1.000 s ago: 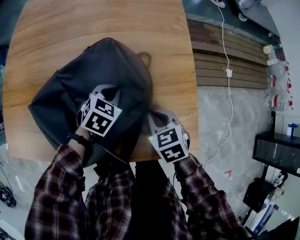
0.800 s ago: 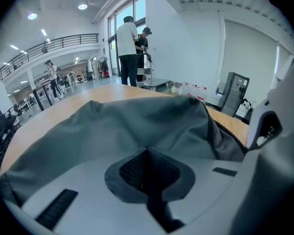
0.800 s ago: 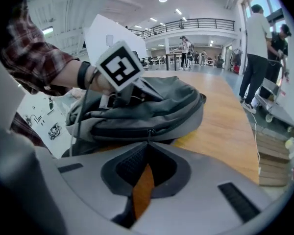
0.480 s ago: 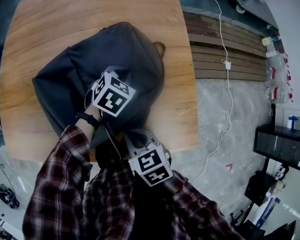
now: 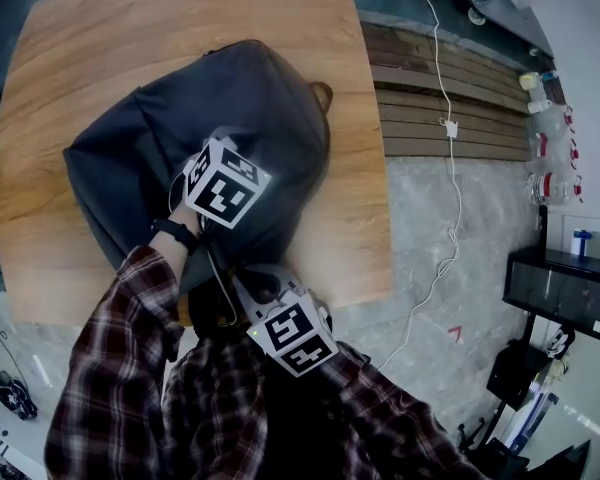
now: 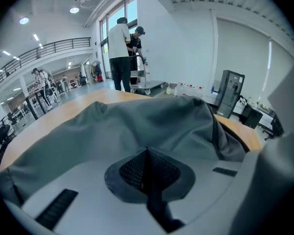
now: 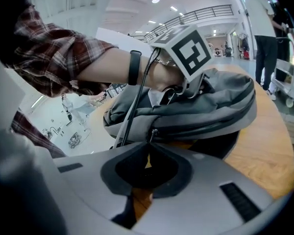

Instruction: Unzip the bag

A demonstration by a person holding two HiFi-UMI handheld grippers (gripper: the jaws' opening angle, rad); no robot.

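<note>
A dark grey backpack (image 5: 260, 88) lies on the wooden table (image 5: 90, 38). My left gripper (image 5: 220, 150) rests on top of it, shut on a fold of the bag's fabric (image 6: 137, 124); its jaws meet at the cloth (image 6: 147, 150). Near the table's front edge, my right gripper (image 5: 252, 288) sits at the bag's near side. In the right gripper view its jaws (image 7: 148, 143) are shut on the small metal zipper pull (image 7: 151, 131), on the zipper line along the bag's edge (image 7: 210, 124). The left gripper (image 7: 179, 89) shows there above the bag.
The table's right edge (image 5: 380, 198) drops to a stone floor with a white cable (image 5: 450, 128) and wooden slats (image 5: 450, 78). A black cabinet (image 5: 565, 293) stands at the far right. Two people (image 6: 121, 53) stand beyond the table's far side.
My right gripper has moved left along the bag's near side, from its right corner toward the middle. The left gripper and the bag have shifted a little farther up the table.
</note>
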